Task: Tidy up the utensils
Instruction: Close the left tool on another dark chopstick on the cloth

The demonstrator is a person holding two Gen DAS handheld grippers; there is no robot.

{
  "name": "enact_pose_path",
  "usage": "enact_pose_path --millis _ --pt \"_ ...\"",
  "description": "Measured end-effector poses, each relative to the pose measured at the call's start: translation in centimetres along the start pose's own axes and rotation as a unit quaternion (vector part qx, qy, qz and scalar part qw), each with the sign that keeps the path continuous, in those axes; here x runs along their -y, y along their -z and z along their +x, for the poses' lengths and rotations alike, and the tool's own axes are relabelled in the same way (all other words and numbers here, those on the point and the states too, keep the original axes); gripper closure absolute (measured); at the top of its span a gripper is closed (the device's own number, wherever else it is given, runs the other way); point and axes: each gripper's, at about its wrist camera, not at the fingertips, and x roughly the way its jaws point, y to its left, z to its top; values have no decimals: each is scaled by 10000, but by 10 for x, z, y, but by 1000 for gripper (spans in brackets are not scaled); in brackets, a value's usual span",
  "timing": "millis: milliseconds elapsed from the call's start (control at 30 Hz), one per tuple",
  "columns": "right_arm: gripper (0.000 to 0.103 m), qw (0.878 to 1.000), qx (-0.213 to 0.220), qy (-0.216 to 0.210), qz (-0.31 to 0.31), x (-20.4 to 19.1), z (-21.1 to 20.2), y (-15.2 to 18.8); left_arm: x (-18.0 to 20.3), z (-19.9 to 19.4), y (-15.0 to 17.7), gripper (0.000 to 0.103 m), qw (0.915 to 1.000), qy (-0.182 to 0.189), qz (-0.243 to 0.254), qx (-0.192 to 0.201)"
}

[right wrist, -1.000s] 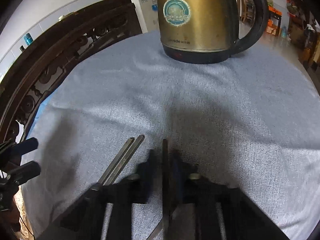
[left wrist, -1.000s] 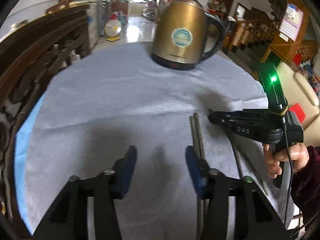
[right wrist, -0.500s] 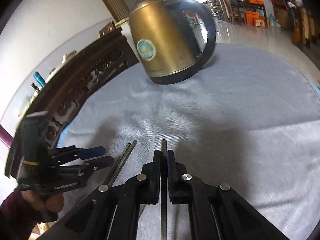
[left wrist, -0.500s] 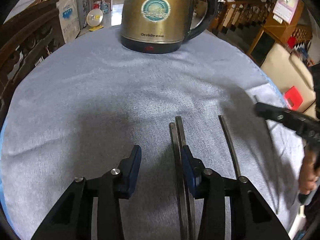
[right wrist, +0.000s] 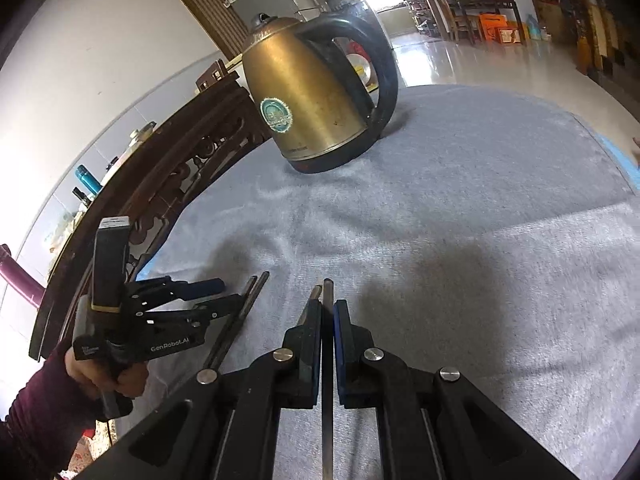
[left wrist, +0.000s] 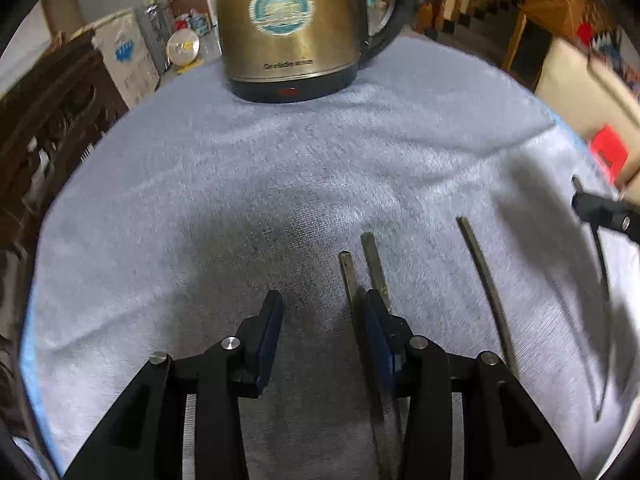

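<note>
Several metal chopsticks lie on the grey cloth (left wrist: 280, 168). My left gripper (left wrist: 320, 316) is open and low over the cloth; a pair of chopsticks (left wrist: 374, 260) lies by its right finger, and a single chopstick (left wrist: 484, 280) lies further right. My right gripper (right wrist: 328, 316) is shut on one chopstick (right wrist: 328, 292), held lifted above the cloth; another chopstick tip (right wrist: 315, 292) shows just left of it. In the right wrist view the left gripper (right wrist: 216, 296) sits at the left beside the chopstick pair (right wrist: 240, 312). The right gripper's tip (left wrist: 600, 212) shows at the left view's right edge.
A brass electric kettle (left wrist: 292, 28) with a black handle stands at the far side of the cloth (right wrist: 480, 200). A dark carved wooden chair back (right wrist: 168, 176) curves along the left edge. A cream sofa and a red item (left wrist: 608, 152) lie beyond the right edge.
My right gripper has lifted one chopstick off the cloth and drawn away to the right. My left gripper has moved forward toward the kettle, staying open beside the chopstick pair.
</note>
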Motion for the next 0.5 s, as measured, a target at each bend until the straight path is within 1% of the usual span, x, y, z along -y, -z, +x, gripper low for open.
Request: enact_pose_path --millis 33,67,100,200,267,333,400,433,467,500 --pt "97 10000 -6 -11 7 1 -1 0 0 -2 1 58 10000 4 32 -34" --pt "97 10000 -15 -17 9 1 -1 1 -1 1 3 58 9998 -49 61 -166" --pt "97 10000 -16 -18 3 2 -2 2 -4 -1 5 58 9999 -35 -24 -125" --pt "96 10000 -56 -20 -48 -1 1 3 -9 0 1 58 9995 105 -240 -186" --pt "96 9999 -113 -7 -38 -2 7 3 -8 3 -5 58 9996 73 -246 -124" --pt "96 9997 -193 90 -106 -7 13 4 -9 3 -9 60 9993 96 -342 -119" --pt "96 9991 -279 248 -207 -10 19 3 -8 3 -11 62 9994 113 -303 -128" --pt "96 9986 -343 332 -242 -9 23 2 -9 1 -11 70 9994 139 -287 -131" --pt "96 9975 -449 489 -260 -8 28 0 -10 1 -11 84 9993 134 -310 -147" --pt "96 9966 -530 584 -254 -6 33 -1 -12 0 -12 90 9990 134 -374 -199"
